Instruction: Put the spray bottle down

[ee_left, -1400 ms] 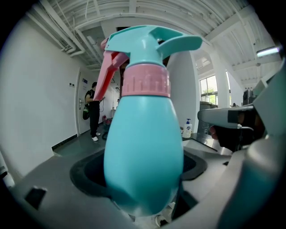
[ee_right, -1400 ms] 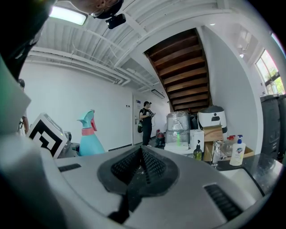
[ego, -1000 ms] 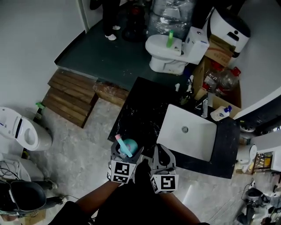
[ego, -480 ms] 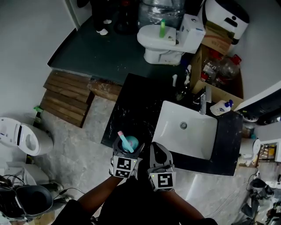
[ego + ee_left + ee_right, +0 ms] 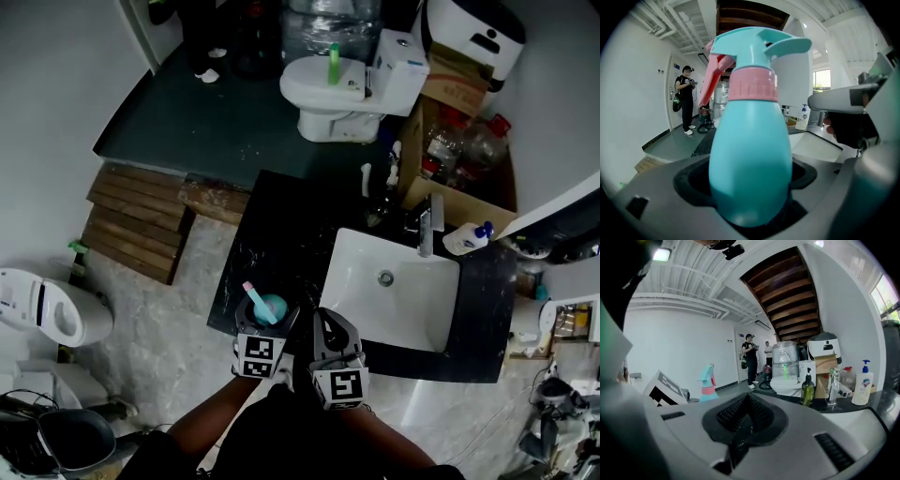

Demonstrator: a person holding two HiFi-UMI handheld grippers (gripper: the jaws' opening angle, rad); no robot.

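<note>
A teal spray bottle (image 5: 750, 154) with a pink collar and pink trigger stands upright between the jaws of my left gripper (image 5: 265, 323), which is shut on its body. In the head view the spray bottle (image 5: 269, 307) hangs over the front left corner of the black marble counter (image 5: 272, 253). My right gripper (image 5: 330, 339) sits just beside it, over the counter's front edge, shut with nothing between its jaws. From the right gripper view the spray bottle (image 5: 708, 379) shows at the left.
A white basin (image 5: 389, 286) with a tap (image 5: 427, 225) is set in the counter to the right. A soap dispenser (image 5: 466, 239), small bottles (image 5: 394, 169) and a toilet (image 5: 337, 89) lie beyond. Wooden steps (image 5: 141, 220) sit at the left. A person (image 5: 686, 101) stands by the door.
Both grippers with the spray bottle have shifted slightly forward over the counter's front left corner as the view moved up toward the counter. The grip is unchanged.
</note>
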